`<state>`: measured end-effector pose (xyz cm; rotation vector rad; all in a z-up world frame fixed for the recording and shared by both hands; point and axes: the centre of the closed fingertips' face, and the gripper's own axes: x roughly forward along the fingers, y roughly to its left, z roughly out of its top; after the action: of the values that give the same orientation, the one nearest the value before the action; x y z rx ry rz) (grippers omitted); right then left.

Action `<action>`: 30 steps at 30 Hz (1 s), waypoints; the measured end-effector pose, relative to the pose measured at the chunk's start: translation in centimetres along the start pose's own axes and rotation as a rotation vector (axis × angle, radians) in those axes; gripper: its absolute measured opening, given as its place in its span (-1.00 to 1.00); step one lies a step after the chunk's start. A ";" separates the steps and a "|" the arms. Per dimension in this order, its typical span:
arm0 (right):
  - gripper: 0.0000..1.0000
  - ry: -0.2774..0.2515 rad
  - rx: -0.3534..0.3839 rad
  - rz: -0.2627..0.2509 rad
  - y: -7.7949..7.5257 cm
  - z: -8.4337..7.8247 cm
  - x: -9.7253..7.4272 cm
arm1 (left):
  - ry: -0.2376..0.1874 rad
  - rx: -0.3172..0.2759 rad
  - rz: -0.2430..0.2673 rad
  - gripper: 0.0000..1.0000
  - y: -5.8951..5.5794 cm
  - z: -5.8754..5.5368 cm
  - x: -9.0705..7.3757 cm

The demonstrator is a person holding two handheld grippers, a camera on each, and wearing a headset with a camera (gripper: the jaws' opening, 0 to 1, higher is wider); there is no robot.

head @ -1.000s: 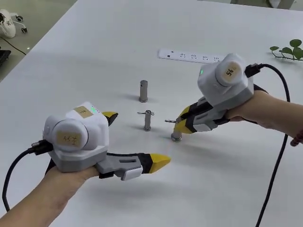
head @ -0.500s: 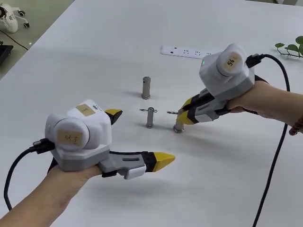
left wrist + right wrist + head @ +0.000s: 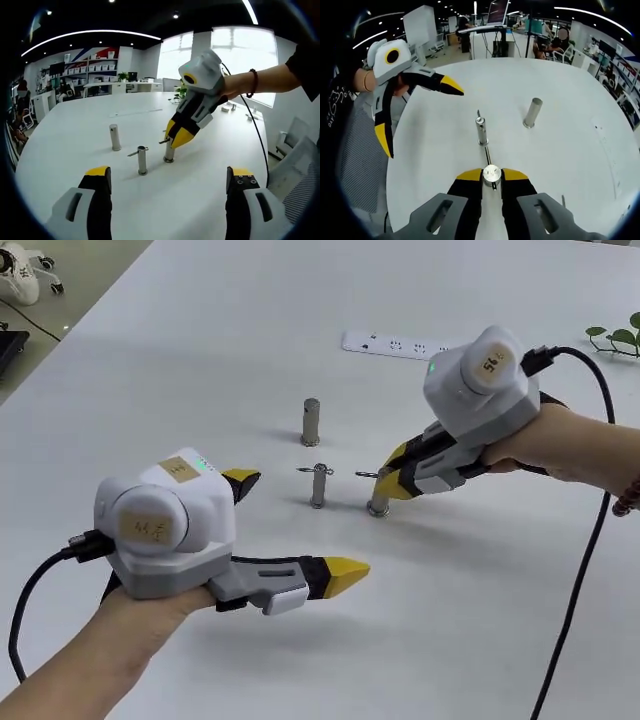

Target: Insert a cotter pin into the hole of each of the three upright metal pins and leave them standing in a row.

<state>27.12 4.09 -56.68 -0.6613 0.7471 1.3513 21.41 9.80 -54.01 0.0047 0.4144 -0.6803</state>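
Note:
Three upright metal pins stand on the white table. The far pin (image 3: 311,421) (image 3: 115,137) (image 3: 533,113) has nothing through it. Through the top of the middle pin (image 3: 319,486) (image 3: 142,160) (image 3: 481,130) runs a cotter pin (image 3: 312,470). My right gripper (image 3: 393,480) (image 3: 492,176) is shut at the top of the nearest pin (image 3: 378,504) (image 3: 492,173), on a cotter pin (image 3: 365,475) (image 3: 488,155) whose end sticks out of the pin's far side. My left gripper (image 3: 295,527) (image 3: 169,172) hovers open, with nothing in it, in front of the row.
A white power strip (image 3: 400,345) lies at the far side of the table. Green leaves (image 3: 620,335) show at the right edge. The right gripper's black cable (image 3: 590,570) trails down the right side. Desks and shelves stand beyond the table.
The head camera has shifted a little. Neither gripper nor any of the pins has visibly moved relative to the others.

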 end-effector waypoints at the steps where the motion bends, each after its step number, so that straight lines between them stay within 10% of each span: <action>1: -0.84 -0.001 -0.004 0.003 0.0 0.0 0.0 | 0.000 -0.001 0.000 0.89 0.0 0.0 0.0; 20: -0.64 -0.034 0.005 -0.004 -0.1 0.1 -0.3 | 0.000 -0.012 0.012 0.86 0.3 0.0 0.1; 30: -0.38 -0.201 0.151 0.009 0.2 2.9 -0.7 | -0.027 -0.023 0.015 0.88 0.5 0.5 -0.1</action>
<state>27.17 5.97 -54.32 -0.3967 0.6828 1.3327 21.80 10.21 -53.60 -0.0228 0.3957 -0.6606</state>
